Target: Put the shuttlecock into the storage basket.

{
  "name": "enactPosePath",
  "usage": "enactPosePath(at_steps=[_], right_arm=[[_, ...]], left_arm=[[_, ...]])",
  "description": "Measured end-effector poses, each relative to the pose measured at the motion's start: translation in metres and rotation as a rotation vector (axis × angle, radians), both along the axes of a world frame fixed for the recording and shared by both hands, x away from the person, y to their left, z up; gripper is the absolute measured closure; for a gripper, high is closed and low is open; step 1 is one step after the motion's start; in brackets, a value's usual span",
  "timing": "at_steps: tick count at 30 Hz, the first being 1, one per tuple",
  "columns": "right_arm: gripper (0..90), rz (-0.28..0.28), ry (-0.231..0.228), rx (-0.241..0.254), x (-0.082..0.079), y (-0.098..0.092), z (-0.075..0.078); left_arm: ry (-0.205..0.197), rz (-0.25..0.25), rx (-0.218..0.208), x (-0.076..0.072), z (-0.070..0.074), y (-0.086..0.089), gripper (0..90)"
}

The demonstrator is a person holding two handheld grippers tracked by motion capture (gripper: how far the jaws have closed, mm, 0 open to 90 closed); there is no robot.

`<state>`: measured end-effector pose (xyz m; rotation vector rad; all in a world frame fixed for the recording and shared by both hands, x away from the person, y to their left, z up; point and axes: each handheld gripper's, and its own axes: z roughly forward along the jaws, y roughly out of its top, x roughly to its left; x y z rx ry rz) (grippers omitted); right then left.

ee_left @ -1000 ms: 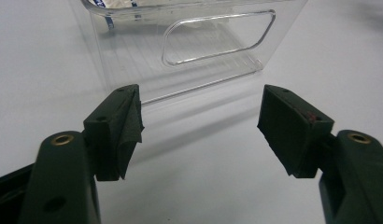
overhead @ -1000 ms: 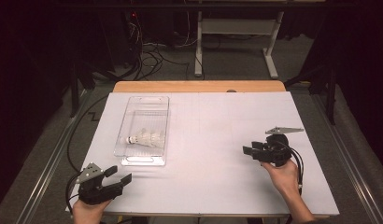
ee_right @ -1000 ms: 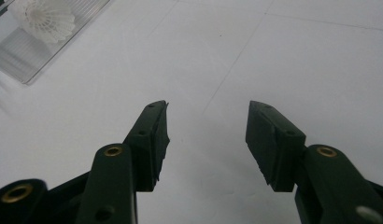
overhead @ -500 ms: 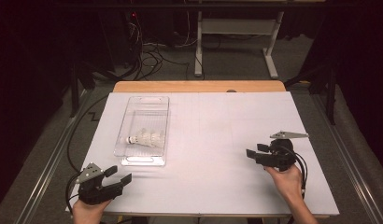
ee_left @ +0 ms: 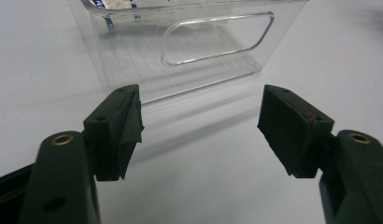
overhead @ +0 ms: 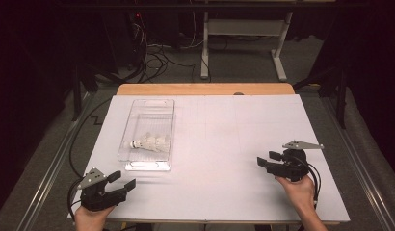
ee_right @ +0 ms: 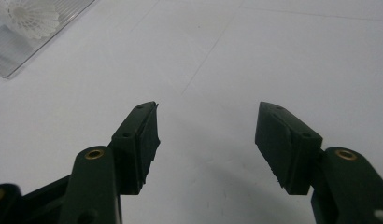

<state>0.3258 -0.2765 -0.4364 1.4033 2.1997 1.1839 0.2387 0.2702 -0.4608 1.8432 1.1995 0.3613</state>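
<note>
A clear plastic container point(overhead: 148, 111) lies on the left half of the white table point(overhead: 224, 144), with a white shuttlecock point(overhead: 150, 143) on its side inside it. My left gripper point(overhead: 123, 180) rests at the near left corner, just short of the container's near end point(ee_left: 189, 42). It is open point(ee_left: 201, 116) and nothing is between its pads. My right gripper point(overhead: 267, 159) sits at the near right, pointing left toward the container. It is open point(ee_right: 206, 126); its jaws have just been opening and hold nothing. The shuttlecock point(ee_right: 31, 18) shows far off at the top left of the right gripper view.
A wooden strip point(overhead: 205, 89) edges the table's far side. Beyond it stand a white desk frame point(overhead: 243, 38) and loose cables point(overhead: 157, 53) on the floor. Bare white table stretches between the two grippers.
My right gripper has drifted slightly toward the table's near edge and its jaws have spread wider. The left gripper, the container and the shuttlecock have not moved.
</note>
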Motion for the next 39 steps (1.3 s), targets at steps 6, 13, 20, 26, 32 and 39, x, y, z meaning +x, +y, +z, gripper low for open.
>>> enactPosePath(at_steps=[6, 13, 20, 26, 32, 39], right_arm=[[37.5, -0.008, -0.010, 0.007, -0.005, -0.005, -0.004], [35.5, -0.012, -0.037, -0.006, -0.012, -0.007, -0.006], [34.4, -0.007, -0.069, -0.020, -0.018, -0.006, -0.008], [34.6, -0.009, -0.082, -0.008, -0.022, -0.009, -0.011], [34.5, -0.012, -0.094, 0.011, -0.027, -0.011, -0.013], [33.8, -0.015, -0.100, 0.031, -0.031, -0.016, -0.016]], left_arm=[[0.000, 0.000, -0.001, 0.000, 0.000, 0.000, 31.2], [0.002, 0.001, -0.007, 0.000, 0.000, 0.000, 31.2], [0.002, 0.000, -0.008, 0.000, 0.000, 0.000, 31.2], [-0.003, -0.006, -0.013, 0.000, 0.000, 0.000, 30.9], [-0.003, -0.006, -0.014, -0.001, 0.001, 0.001, 30.9], [-0.003, -0.007, -0.017, -0.001, 0.001, 0.001, 30.9]])
